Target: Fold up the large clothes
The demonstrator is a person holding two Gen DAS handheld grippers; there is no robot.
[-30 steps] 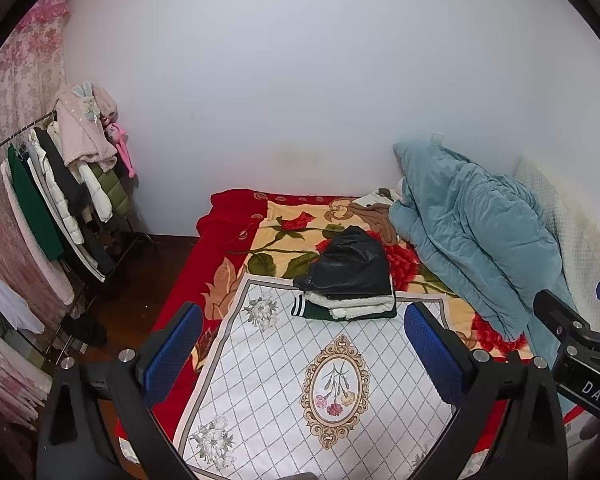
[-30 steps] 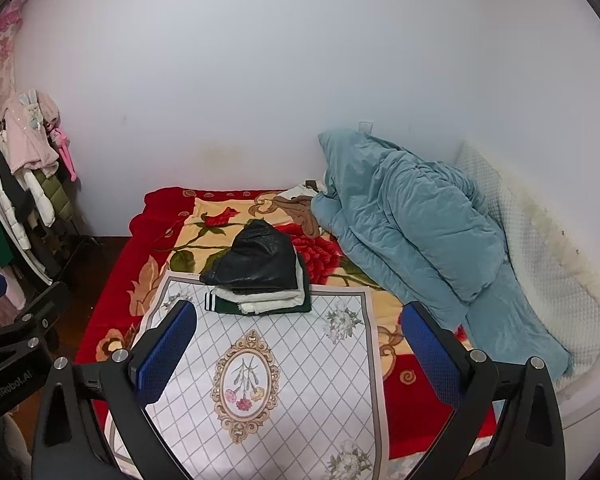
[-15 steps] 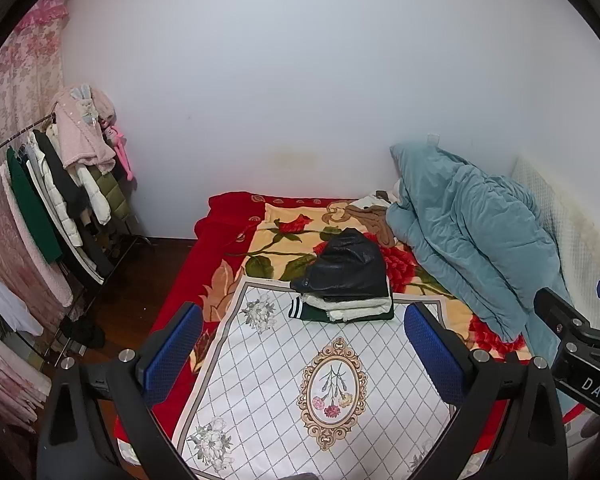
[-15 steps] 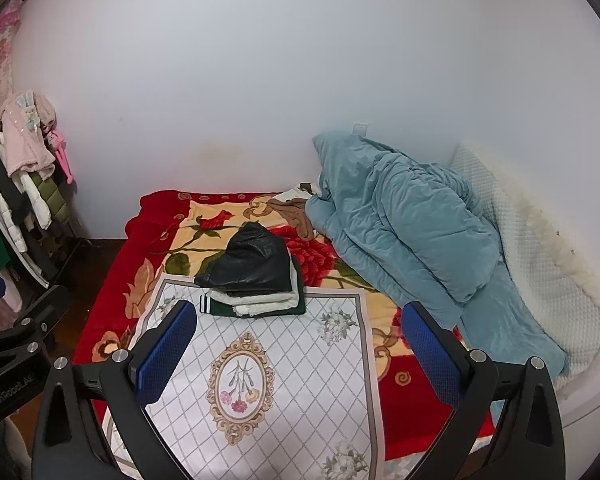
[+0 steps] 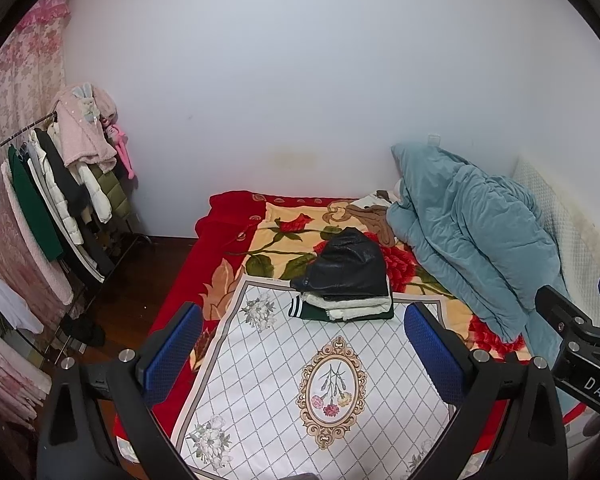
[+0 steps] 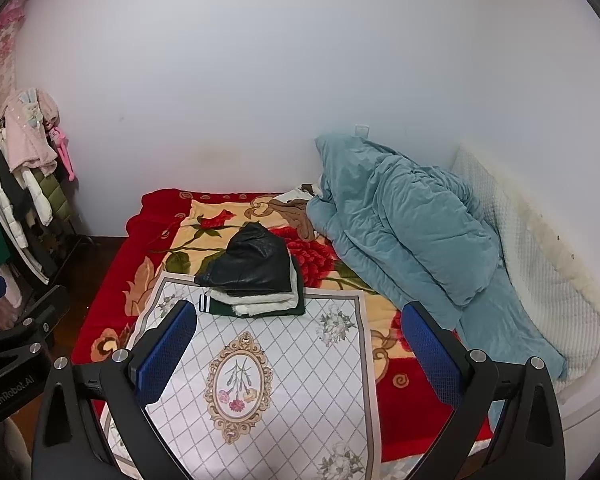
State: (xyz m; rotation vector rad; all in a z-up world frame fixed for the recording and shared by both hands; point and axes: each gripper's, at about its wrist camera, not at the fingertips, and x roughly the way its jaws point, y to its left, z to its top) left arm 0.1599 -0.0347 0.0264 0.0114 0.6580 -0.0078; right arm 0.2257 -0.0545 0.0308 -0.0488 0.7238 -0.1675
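Bed (image 5: pixel 220 240) carries a white mat (image 5: pixel 284 392) with a folded stack (image 5: pixel 346 284) at its far edge. Left tongs (image 5: pixel 304 344) and right tongs (image 6: pixel 296 340) gape wide, empty, above the mat. Judged between garments; next move: fetch an unfolded piece, perhaps from the rack (image 5: pixel 60 184).

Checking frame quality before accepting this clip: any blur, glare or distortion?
Left wrist view: sharp, evenly lit, no glare; fisheye bends the wall and clothes rack, dark corner vignette. Right wrist view: equally sharp on the folded pile, same barrel distortion.
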